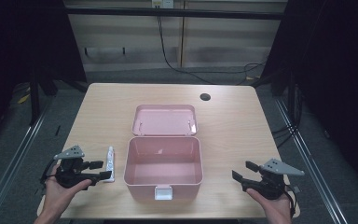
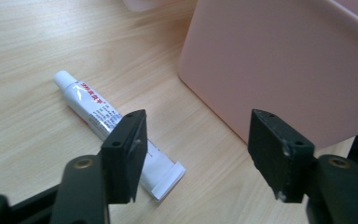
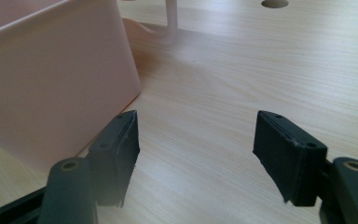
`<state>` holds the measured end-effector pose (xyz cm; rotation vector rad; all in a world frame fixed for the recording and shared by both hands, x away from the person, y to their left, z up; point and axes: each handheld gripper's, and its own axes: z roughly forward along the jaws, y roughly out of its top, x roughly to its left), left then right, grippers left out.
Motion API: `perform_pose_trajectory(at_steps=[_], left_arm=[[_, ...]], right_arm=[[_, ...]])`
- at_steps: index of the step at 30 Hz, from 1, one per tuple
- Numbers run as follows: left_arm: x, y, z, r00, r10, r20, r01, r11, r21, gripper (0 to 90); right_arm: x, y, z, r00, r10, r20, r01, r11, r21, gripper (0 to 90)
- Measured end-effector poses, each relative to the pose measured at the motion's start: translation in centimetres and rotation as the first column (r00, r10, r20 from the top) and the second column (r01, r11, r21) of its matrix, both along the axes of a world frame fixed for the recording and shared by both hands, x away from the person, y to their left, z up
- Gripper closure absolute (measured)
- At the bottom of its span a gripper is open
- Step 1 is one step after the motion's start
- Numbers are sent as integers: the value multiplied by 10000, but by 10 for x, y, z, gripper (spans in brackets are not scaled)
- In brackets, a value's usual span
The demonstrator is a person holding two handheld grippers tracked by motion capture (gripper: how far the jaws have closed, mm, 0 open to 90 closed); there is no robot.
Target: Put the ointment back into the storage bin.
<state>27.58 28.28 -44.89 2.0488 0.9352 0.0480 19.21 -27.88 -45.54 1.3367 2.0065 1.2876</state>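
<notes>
- Lying flat on the tabletop (image 1: 223, 116), a white tube (image 1: 110, 163) is seen just beside the left wall of the pink box (image 1: 163, 186), with a narrow strip of bare wood kept between the two.
- The tube's cap end is pointed away from the person, and its flat crimped end is turned toward the near edge of the tabletop.
- The box is set open, its lid (image 1: 164, 120) laid back flat behind it; the interior is seen bare.
- The left gripper (image 1: 103, 170) is held left of the box, close to the tube's crimped end; its jaws are spread and nothing is pinched between them.
- In the left gripper view, the tube (image 2: 103, 112) is partly covered by the left jaw, while the box wall (image 2: 279, 60) stands just beyond the right jaw.
- The right gripper (image 1: 244, 171) is held right of the box, near the tabletop's front edge, jaws spread and holding nothing.
- Open wood is seen right of the box and behind the lid, up to a round hole (image 1: 205, 97) near the far edge.
</notes>
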Motion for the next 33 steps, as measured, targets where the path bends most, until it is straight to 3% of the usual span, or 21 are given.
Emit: perform_pose_trajectory(at_steps=[2, 8, 11, 13, 16, 18, 19, 22, 24, 28, 32, 33], left_arm=[[1, -1, -1, 9999, 130, -90, -130, 9999, 78, 325], [-1, 0, 4, 9992, -62, -402, 37, 9981, -619, 358], [-4, -2, 10, 9999, -47, -131, 43, 9994, -348, 355], [-3, -2, 12, 9995, -71, -307, 53, 9983, -575, 352], [-2, -2, 15, 9996, -54, -264, 40, 9986, -524, 388], [1, -2, 16, 9987, -126, -499, 96, 9982, -590, 427], [2, -2, 18, 9987, -64, -512, 38, 9987, -502, 427], [4, -5, 25, 9997, -14, -252, 22, 9995, 300, 418], [6, -8, 28, 9994, -216, -280, 227, 9990, 397, 414], [9, -15, 34, 9990, -284, -336, 322, 9927, 1165, 422], [16, -17, 38, 9992, -89, -384, 146, 9886, 1502, 444], [18, -16, 39, 9981, 5, -613, 87, 9886, 1500, 468]], right_arm=[[0, 1, 1, 10000, 54, 58, -54, 9999, 135, 297], [-2, 1, 3, 9999, 51, -129, -46, 9994, 353, 306], [-2, 2, 3, 9997, 104, -217, -98, 9996, 260, 304], [-2, 4, 5, 9996, 177, -210, -172, 9995, 258, 296], [-2, 7, 7, 9993, 292, -244, -284, 9991, 316, 297], [-3, 7, 8, 9994, 297, -170, -292, 9992, 289, 298], [-3, 6, 8, 9994, 303, -168, -298, 9990, 321, 298], [-4, 5, 8, 9995, 247, -199, -241, 9992, 320, 297], [-4, 5, 8, 9995, 242, -213, -235, 9992, 327, 298], [-3, 6, 7, 9990, 355, -256, -348, 9990, 290, 297], [-2, 8, 7, 9984, 478, -304, -472, 9987, 211, 296], [-2, 8, 7, 9982, 504, -311, -497, 9985, 226, 295]])
